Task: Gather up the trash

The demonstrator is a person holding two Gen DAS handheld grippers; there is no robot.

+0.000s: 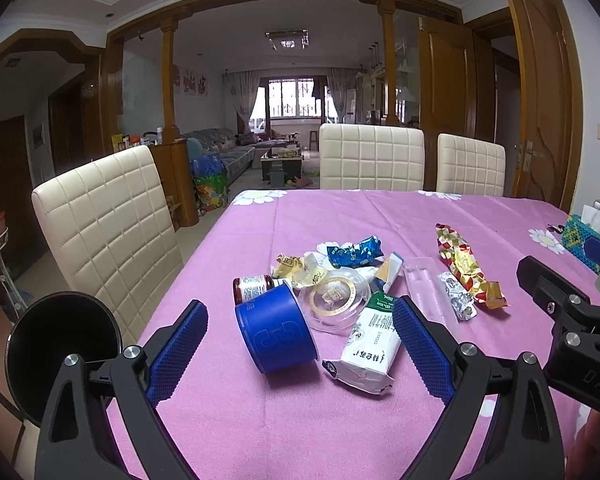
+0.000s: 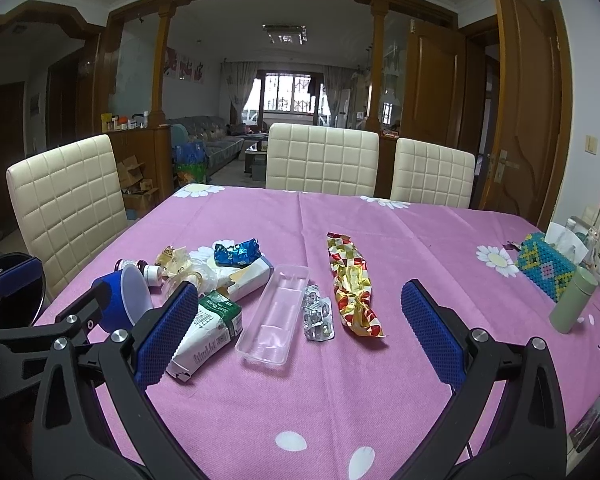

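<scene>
Trash is all loose on the pink tabletop (image 2: 380,380); by the look of it nothing has been collected, and no bin shows in either view. Both jaws stand wide open and empty. Ahead of the left gripper (image 1: 300,354), between its jaws, lies the blue tub (image 1: 276,330) on its side, with the crushed milk carton (image 1: 370,344) beside the right jaw. Ahead of the right gripper (image 2: 300,330) sit the clear plastic tray (image 2: 274,316) and foil blister pack (image 2: 319,314); the gold-and-red wrapper (image 2: 354,290) lies just beyond. Every piece remains to be picked up.
</scene>
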